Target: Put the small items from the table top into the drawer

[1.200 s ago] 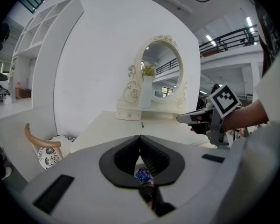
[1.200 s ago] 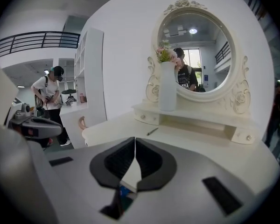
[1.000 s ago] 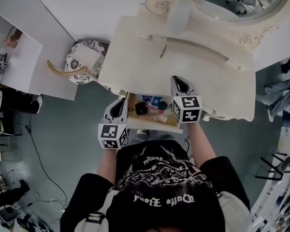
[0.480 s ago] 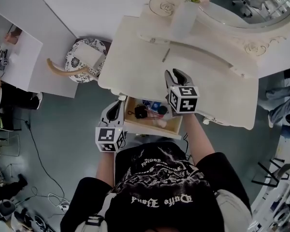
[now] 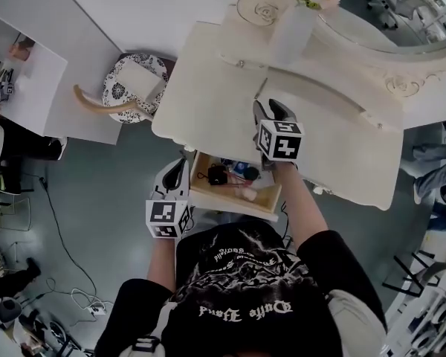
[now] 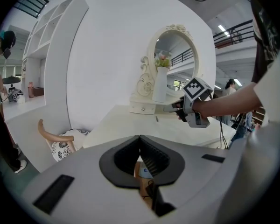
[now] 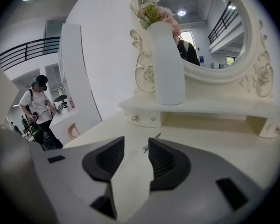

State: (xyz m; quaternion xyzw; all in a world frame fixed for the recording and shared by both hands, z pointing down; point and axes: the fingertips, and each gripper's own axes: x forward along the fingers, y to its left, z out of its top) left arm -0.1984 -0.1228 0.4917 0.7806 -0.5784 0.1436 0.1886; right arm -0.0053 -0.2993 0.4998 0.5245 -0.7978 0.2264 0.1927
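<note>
The person stood over a cream-white dressing table (image 5: pixel 208 88) with a two-jaw tool in each hand. The right gripper (image 5: pixel 273 110) reached out over the table top, pointing towards the raised back shelf, and its jaws had just been opening: in the right gripper view (image 7: pixel 136 143) they stood clearly apart with only bare table surface between them. A slim silvery metal item (image 7: pixel 151 141), too small to identify, lay flat on the table top just beyond those jaws, near the shelf's small drawer knobs; from the head view it was a thin streak (image 5: pixel 260 89) just ahead of the gripper tips, apart from them. The left gripper (image 5: pixel 175 171) hung lower, beside the left end of the open wooden-lined drawer (image 5: pixel 234 201), and in its own view (image 6: pixel 140 141) the ribbed pads met along the centre line, pressed together on nothing. Inside the drawer lay a black object with a thin cord (image 5: pixel 217 175), a round blue object (image 5: pixel 247 173) and a pale pinkish object (image 5: pixel 250 195). A tall white vase of pink flowers (image 7: pixel 168 64) stood on the shelf before the oval ornate-framed mirror (image 7: pixel 259 73). A round black-and-white patterned stool (image 5: pixel 119 95) sat left of the table.
</note>
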